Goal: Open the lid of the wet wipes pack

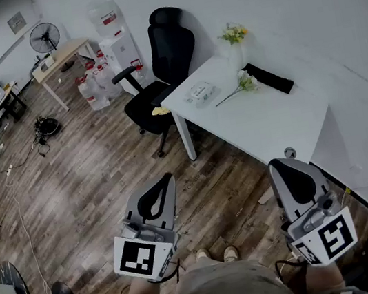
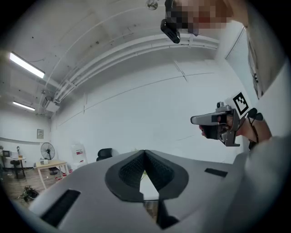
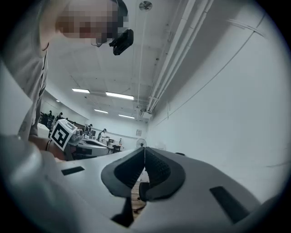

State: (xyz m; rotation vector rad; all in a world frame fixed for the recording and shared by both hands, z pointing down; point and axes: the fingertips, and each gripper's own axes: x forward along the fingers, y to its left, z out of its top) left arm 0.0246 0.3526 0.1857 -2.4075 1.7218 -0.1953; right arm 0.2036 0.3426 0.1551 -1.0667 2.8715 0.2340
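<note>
Wet wipes pack [image 1: 201, 93]: on the white table [image 1: 270, 121], upper centre of the head view; lid state too small to tell. Left gripper [image 1: 164, 181], right gripper [image 1: 281, 162]: lower frame, well apart from it, jaws together, empty. We judge the approach pending; next, we close in on the lid.

Floor [image 1: 90, 172] open up to table [image 1: 271, 125]; office chair [image 1: 170, 54] blocks its left edge; flower [image 1: 247, 82] beside wet wipes pack [image 1: 201, 93].
</note>
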